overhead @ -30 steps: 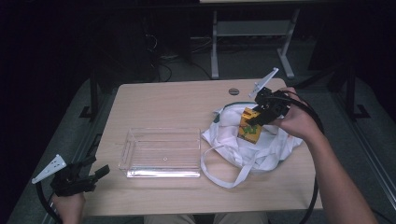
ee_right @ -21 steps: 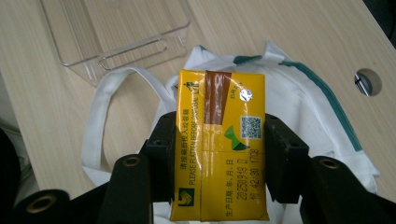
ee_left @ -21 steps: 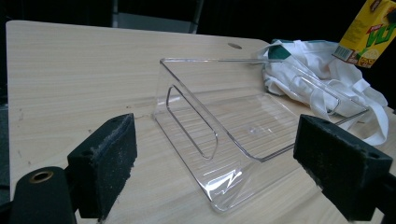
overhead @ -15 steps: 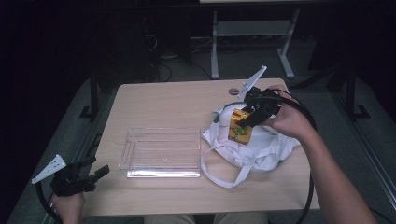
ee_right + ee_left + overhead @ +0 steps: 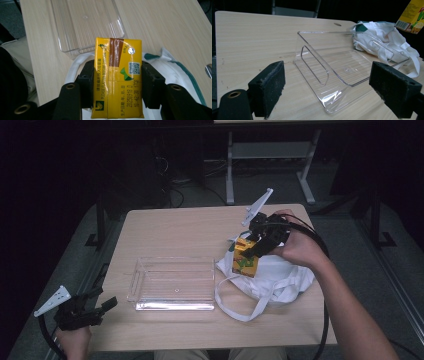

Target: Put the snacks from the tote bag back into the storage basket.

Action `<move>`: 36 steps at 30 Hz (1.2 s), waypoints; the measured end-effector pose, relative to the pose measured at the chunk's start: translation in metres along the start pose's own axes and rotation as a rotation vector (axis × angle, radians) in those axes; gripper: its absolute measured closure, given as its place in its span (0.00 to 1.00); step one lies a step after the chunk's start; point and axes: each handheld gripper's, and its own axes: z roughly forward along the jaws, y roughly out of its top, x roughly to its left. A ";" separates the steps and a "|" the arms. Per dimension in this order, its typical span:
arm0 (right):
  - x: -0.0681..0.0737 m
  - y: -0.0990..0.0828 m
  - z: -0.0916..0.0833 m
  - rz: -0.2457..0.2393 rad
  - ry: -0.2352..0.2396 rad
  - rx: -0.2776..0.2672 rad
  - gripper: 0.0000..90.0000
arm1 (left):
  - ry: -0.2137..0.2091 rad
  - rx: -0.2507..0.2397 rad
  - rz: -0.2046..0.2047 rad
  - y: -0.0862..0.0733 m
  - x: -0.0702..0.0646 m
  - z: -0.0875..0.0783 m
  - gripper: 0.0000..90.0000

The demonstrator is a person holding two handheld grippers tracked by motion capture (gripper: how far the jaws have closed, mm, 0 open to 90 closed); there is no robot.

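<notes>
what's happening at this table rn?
A person works with a handheld gripper in each hand. The right gripper is shut on a yellow drink carton, holding it in the air just above a white tote bag. A clear plastic tray sits empty beside the bag on the wooden table. The left gripper hangs open at the near left corner of the table, short of the tray, holding nothing.
</notes>
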 end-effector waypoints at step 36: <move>0.032 0.052 0.029 -0.141 0.117 -0.045 0.58 | 0.004 0.010 -0.003 -0.001 0.002 0.000 0.14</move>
